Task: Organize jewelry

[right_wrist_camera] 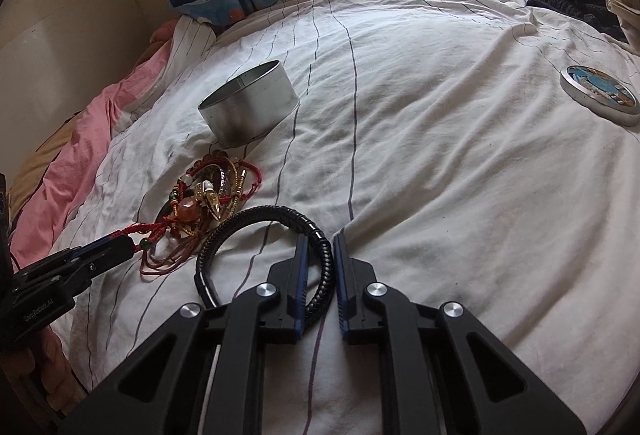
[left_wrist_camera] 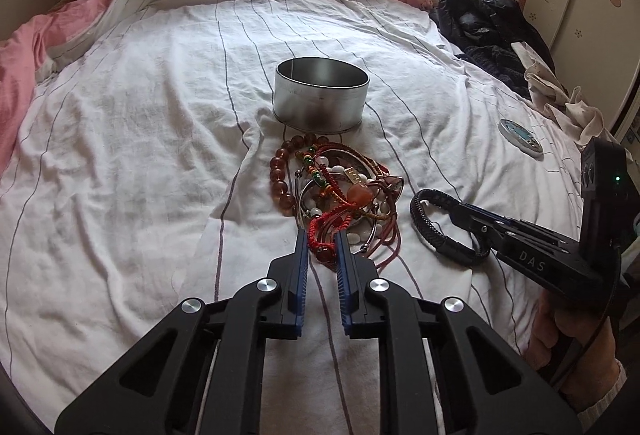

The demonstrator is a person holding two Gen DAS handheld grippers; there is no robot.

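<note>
Pink blanket [left_wrist_camera: 24,75] bunched at left edge of bed [left_wrist_camera: 120,155]. Round metal tin [left_wrist_camera: 320,95] stands open in middle of white striped sheet. Just in front of tin, pile of bracelets [left_wrist_camera: 336,187], all tangled. Left tool [left_wrist_camera: 322,239] at near edge of pile, tips pinching red string bracelet [left_wrist_camera: 320,231]. Right of pile, black braided bracelet [right_wrist_camera: 256,255] lies on sheet, right tool [right_wrist_camera: 318,247] pinching its band. Tin lid [right_wrist_camera: 600,95] flat on sheet far right.
</note>
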